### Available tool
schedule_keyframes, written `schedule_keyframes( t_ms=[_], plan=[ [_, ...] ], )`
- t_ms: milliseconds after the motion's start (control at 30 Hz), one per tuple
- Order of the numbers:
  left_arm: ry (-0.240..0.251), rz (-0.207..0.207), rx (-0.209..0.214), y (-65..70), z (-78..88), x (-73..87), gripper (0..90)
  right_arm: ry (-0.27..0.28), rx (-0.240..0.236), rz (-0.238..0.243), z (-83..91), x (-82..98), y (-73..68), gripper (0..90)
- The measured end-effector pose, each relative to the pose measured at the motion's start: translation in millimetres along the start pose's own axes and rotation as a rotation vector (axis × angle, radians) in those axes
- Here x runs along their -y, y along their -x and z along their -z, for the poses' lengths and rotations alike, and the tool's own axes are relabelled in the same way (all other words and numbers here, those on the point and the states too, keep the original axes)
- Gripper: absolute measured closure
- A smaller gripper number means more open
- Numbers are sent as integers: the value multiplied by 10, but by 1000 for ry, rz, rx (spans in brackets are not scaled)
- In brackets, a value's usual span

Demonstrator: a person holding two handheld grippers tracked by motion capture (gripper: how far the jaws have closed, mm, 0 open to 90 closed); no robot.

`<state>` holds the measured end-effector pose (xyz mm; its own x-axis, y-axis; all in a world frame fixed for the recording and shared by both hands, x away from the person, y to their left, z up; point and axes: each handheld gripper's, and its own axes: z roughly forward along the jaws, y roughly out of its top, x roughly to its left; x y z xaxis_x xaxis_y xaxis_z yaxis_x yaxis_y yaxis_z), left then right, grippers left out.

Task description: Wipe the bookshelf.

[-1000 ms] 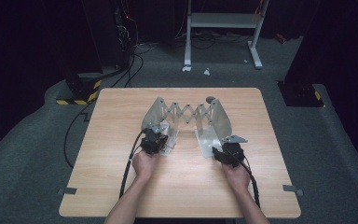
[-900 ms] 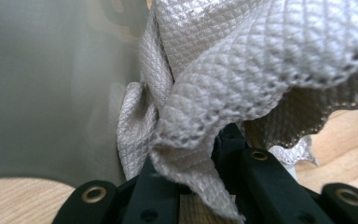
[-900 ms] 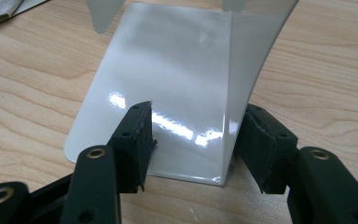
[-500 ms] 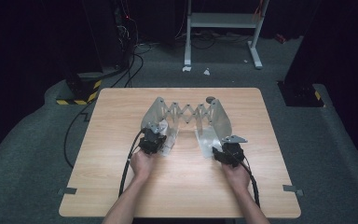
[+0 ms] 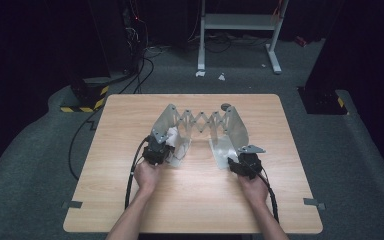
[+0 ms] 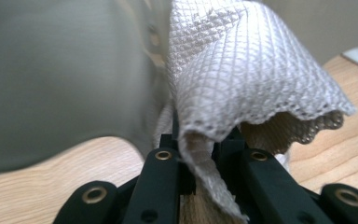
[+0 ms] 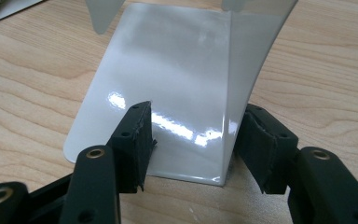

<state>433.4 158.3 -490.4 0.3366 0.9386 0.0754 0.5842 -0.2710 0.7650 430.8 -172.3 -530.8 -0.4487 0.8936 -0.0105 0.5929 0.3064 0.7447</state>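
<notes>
A grey metal rack with an accordion link [image 5: 200,120] stands mid-table, between a left panel [image 5: 166,117] and a right panel [image 5: 236,127]. My left gripper [image 5: 161,146] is at the foot of the left panel, shut on a white textured cloth [image 6: 242,70] that drapes over its jaws [image 6: 200,149]; the blurred grey panel [image 6: 60,79] is close on the left. My right gripper [image 5: 240,162] is at the right panel's glossy base plate [image 7: 168,84]. Its jaws [image 7: 193,140] stand apart, one pad on the plate, the other outside the upright wall.
A small dark round thing [image 5: 225,106] lies on the wooden table [image 5: 130,200] behind the rack. Black cables trail from both grippers toward the near edge. Tape marks sit at the front corners. A metal stand [image 5: 240,22] and floor cables lie beyond.
My left gripper has lifted and shifted slightly with the cloth along the left panel. The right gripper has stayed in place.
</notes>
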Motion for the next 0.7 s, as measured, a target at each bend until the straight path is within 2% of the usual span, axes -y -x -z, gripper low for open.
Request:
schedule_keyframes(
  t_ms=[133,267,467,700],
  plan=[
    [11,15,1,-28,59,-10,817,2,9,7,1,1,-17,460],
    [15,10,-2,-55,104,-8,817,1,8,8,2,0,-16,460],
    [45,24,-6,-102,209,-26,817,0,4,1,1,0,-10,460],
    [52,28,0,-138,281,-51,817,-1,1,-2,-1,-1,-3,458]
  ],
)
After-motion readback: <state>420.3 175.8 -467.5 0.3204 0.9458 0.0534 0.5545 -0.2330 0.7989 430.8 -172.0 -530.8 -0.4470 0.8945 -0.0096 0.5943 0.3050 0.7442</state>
